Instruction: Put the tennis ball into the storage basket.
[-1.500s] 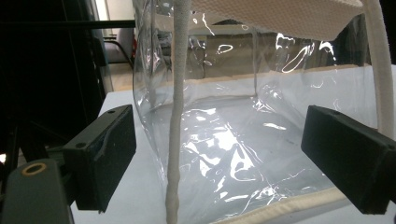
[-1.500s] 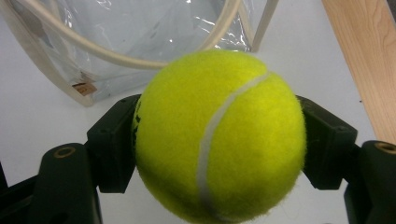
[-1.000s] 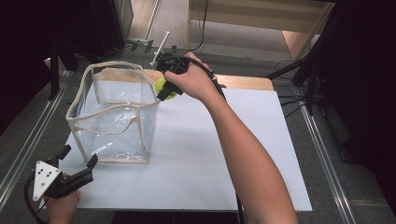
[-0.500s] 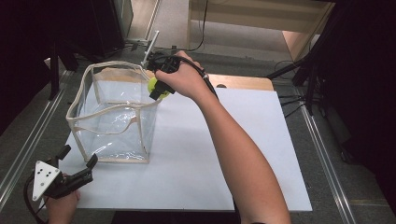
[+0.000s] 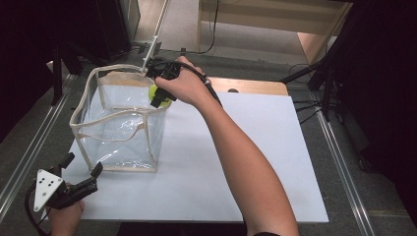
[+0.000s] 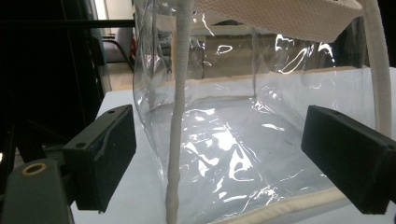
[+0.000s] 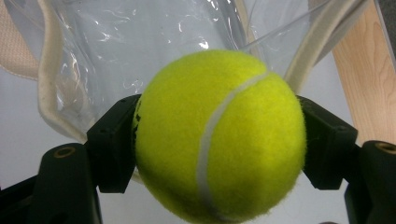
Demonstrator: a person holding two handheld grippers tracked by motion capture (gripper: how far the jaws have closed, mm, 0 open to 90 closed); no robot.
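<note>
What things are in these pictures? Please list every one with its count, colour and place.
Bag: one, clear plastic with cream trim, open at the top, on the left part of the sheet.
Ball: one, yellow-green with a white seam, held at the bag's far right corner.
Sheet: one, white, covering most of the table.
Table: one, light wood, showing at the sheet's far edge.
Rails: two, grey metal, along the left and right sides.
Left gripper: one, black with a grey plate, jaws open, near the bag's near left corner.
Right gripper: one, black, shut on the ball.
</note>
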